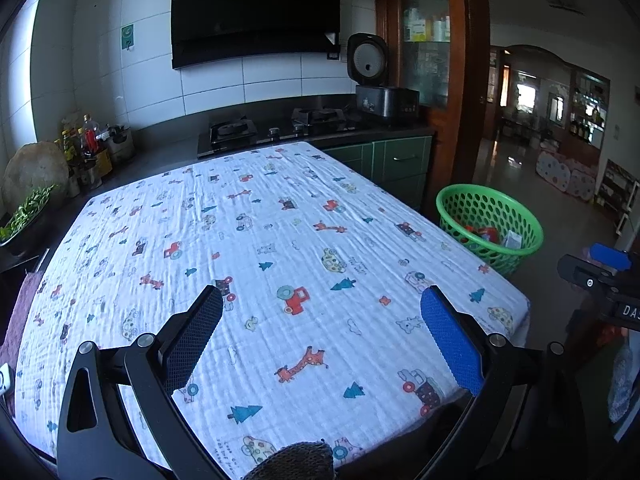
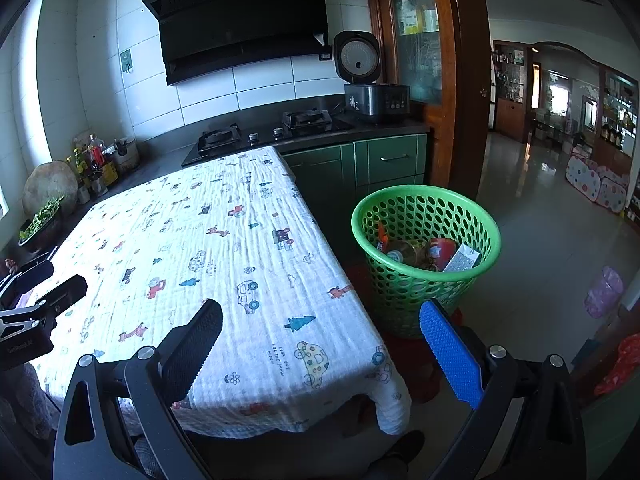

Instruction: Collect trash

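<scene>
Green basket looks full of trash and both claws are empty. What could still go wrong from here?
The green basket stands on the floor right beside the table corner, close under the open right claw; a careless swing might tip it and spill the trash. The loose tablecloth hangs over the edge, so the open left claw could snag and drag it. Trash may remain out of view.
</scene>
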Available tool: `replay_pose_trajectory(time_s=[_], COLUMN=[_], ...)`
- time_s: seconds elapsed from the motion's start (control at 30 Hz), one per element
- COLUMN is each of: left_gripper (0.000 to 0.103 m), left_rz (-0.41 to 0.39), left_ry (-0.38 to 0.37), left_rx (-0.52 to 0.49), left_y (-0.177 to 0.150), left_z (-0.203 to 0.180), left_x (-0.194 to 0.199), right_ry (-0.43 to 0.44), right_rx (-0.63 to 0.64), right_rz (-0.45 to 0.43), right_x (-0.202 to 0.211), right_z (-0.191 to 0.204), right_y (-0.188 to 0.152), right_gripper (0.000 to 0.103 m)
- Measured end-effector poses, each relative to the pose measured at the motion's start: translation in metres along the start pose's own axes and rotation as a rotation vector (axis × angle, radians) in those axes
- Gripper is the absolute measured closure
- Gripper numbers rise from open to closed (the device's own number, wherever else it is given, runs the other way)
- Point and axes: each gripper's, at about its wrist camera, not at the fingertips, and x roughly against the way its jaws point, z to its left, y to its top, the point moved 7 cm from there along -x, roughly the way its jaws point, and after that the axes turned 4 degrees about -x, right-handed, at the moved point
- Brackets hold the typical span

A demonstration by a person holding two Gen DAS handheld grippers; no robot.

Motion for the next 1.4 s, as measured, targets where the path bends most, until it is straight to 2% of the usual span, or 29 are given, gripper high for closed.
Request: replay_pose_trajectory(time_s=[1.4], left_gripper=[0.005], left_rz=[-0.003], left_ry=[-0.008], left_rx=[-0.015], left_y=[-0.0002], left_z=[-0.0048], left_x=[0.0050], right_ry=[-0.002], right_rx=[0.001], right_rz=[-0.009], right_x=[0.0090], right_z=[0.0011], right_y=[0.0027], right_gripper=[0.007])
